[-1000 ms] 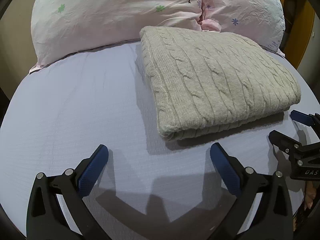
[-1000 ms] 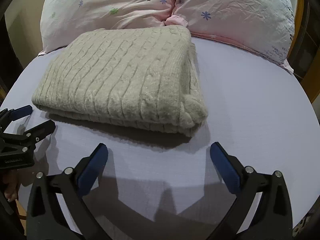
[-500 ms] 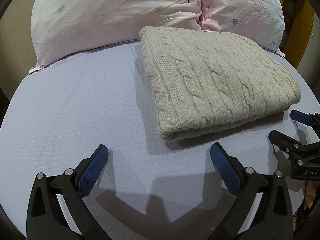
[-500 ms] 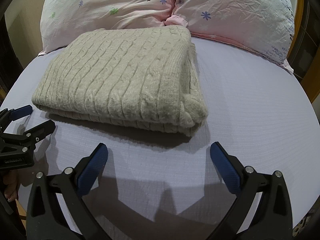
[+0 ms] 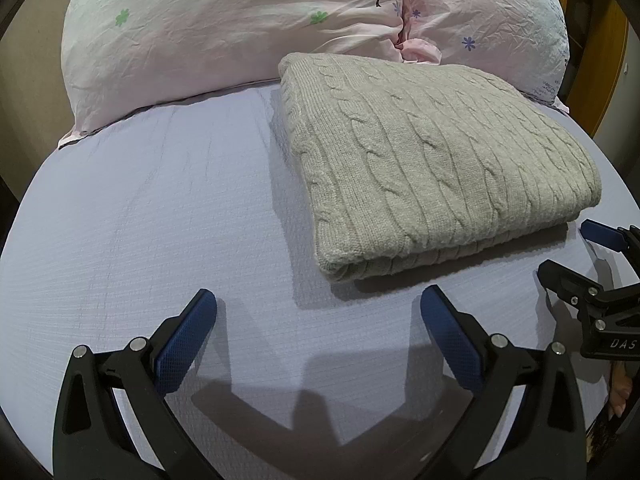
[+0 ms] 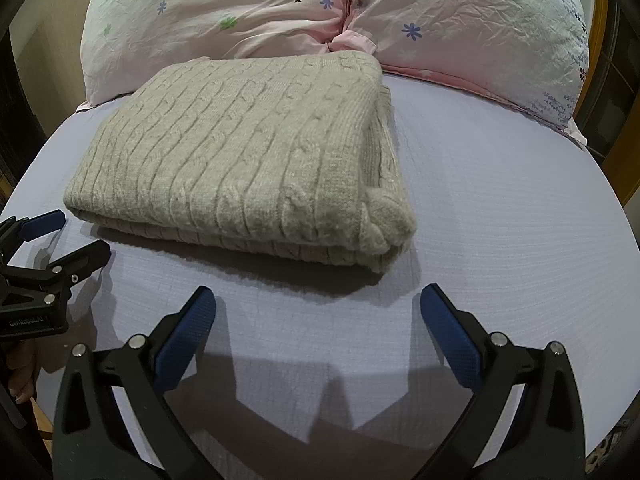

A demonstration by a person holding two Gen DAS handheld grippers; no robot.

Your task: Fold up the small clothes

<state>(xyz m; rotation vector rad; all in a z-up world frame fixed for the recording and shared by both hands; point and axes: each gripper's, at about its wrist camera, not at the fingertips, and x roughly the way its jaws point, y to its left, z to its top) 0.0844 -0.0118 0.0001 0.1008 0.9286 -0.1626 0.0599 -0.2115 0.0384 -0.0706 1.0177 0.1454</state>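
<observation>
Left gripper: jaws spread, holding nothing. Right gripper: jaws spread, holding nothing. Both hover over the lavender bedsheet. The folded cable-knit sweater lies just ahead, between the grippers, long axis running left to right, about equally near each; its far edge reaches the floral pillows. No containers are visible.

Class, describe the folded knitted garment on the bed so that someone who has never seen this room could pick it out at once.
Start at the bed with its pale lilac sheet and two pink flowered pillows at the head. Just in front of where the pillows meet lies the sweater, folded into a thick rectangle. It is the only knitted thing there: beige-grey with raised cable ribs, unlike the smooth printed fabrics around it.
</observation>
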